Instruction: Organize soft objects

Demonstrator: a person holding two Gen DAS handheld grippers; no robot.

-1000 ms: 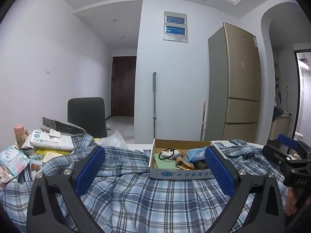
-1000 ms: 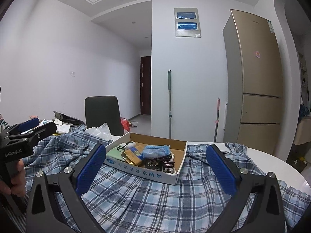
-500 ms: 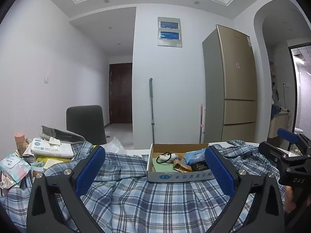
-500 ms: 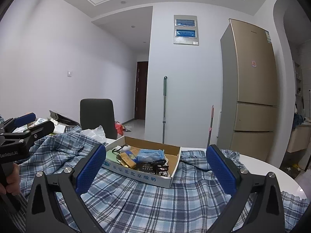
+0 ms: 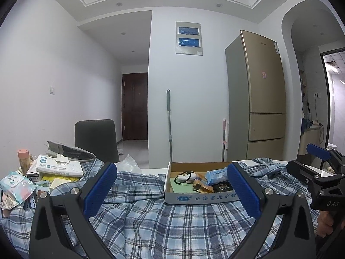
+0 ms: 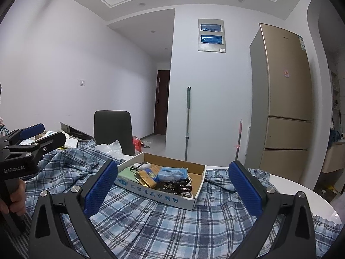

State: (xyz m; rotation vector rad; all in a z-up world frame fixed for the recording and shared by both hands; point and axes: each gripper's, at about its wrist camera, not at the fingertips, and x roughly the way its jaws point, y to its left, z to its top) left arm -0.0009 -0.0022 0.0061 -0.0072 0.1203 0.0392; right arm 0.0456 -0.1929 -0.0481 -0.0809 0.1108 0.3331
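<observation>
So I've got my left hand-held gripper (image 5: pixel 171 188) and my right hand-held gripper (image 6: pixel 172 185) both hovering over the table (image 6: pixel 301 192), jaws spread wide, nothing in either one. The blue plaid shirt (image 5: pixel 172 222) is spread rumpled across pretty much the whole table, right under both. A shallow cardboard box (image 5: pixel 200 197) full of small odds and ends sits on top of the shirt toward the far edge. Tissue packs (image 5: pixel 59 168) and other clutter are piled at the table's left edge.
</observation>
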